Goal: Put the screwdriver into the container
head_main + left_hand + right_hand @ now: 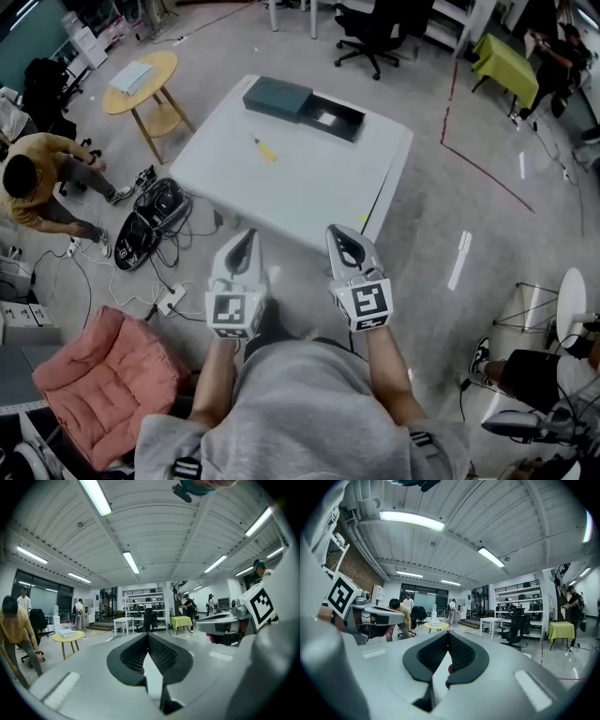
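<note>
Yellow, the screwdriver (pixel 264 150) lies alone on the white table (pixel 309 202), near the dark container (pixel 305 108) and not yet touched. You hold the left gripper (pixel 243 246) and the right gripper (pixel 344 244) at the table's near edge, well apart from it. Both have their jaws pressed together on nothing, probably because the reach has not begun. The container's open half shows only a pale patch; what it is, I cannot tell.

The screwdriver (pixel 264 150) lay on the table (pixel 309 187), container (pixel 305 110) at its one o'clock, left gripper (pixel 246 234) at six, right gripper (pixel 337 232) at five.
</note>
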The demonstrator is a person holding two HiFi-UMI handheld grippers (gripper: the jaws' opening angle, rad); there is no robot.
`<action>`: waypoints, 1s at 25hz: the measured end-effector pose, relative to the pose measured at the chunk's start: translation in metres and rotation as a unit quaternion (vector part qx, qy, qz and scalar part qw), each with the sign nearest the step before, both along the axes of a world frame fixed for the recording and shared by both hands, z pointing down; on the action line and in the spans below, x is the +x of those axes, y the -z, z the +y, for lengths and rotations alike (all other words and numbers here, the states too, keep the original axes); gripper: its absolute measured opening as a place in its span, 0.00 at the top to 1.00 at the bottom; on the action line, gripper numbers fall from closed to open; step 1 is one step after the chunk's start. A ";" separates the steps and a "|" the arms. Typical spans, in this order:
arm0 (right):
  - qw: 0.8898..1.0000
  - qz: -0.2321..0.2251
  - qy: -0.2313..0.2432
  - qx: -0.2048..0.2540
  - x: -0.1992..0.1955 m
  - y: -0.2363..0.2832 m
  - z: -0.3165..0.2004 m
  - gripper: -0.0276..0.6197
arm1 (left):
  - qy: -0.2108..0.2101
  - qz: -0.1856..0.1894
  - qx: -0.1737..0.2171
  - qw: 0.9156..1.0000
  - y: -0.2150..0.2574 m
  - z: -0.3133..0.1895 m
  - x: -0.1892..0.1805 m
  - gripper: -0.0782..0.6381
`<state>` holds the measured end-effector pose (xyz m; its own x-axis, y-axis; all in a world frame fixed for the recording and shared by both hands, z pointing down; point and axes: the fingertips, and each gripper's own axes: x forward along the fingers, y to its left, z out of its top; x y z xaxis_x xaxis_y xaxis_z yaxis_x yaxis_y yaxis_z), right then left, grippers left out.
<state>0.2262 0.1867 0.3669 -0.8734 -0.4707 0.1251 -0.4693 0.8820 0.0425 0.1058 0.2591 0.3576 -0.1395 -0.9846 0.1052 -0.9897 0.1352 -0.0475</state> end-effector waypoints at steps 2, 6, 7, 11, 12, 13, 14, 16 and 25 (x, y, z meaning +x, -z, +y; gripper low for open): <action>1.000 0.001 -0.001 -0.001 -0.017 -0.002 -0.009 0.95 | -0.001 -0.001 0.000 1.000 -0.001 -0.008 -0.017 0.88; 1.000 0.007 -0.003 -0.005 -0.060 -0.006 -0.028 0.95 | -0.001 0.002 0.001 1.000 -0.002 -0.027 -0.059 0.88; 1.000 0.010 -0.004 -0.006 -0.072 -0.006 -0.033 0.95 | -0.002 0.004 0.000 1.000 -0.003 -0.032 -0.072 0.88; 1.000 0.017 -0.009 -0.010 -0.118 -0.006 -0.051 0.95 | -0.008 0.013 0.000 1.000 -0.003 -0.054 -0.119 0.88; 1.000 0.018 -0.011 -0.011 -0.129 -0.005 -0.056 0.95 | -0.010 0.015 0.000 1.000 -0.003 -0.059 -0.131 0.88; 1.000 0.020 -0.014 -0.012 -0.139 -0.005 -0.061 0.95 | -0.012 0.016 -0.001 1.000 -0.002 -0.065 -0.142 0.88; 1.000 0.022 -0.016 -0.014 -0.150 -0.005 -0.066 0.95 | -0.014 0.017 -0.002 1.000 -0.002 -0.070 -0.153 0.88; 0.999 0.027 -0.021 -0.017 -0.171 -0.005 -0.075 0.95 | -0.019 0.020 -0.005 1.000 -0.003 -0.080 -0.174 0.88; 0.997 0.047 -0.046 -0.027 -0.255 -0.019 -0.117 0.95 | -0.049 0.036 -0.019 0.998 -0.021 -0.127 -0.258 0.88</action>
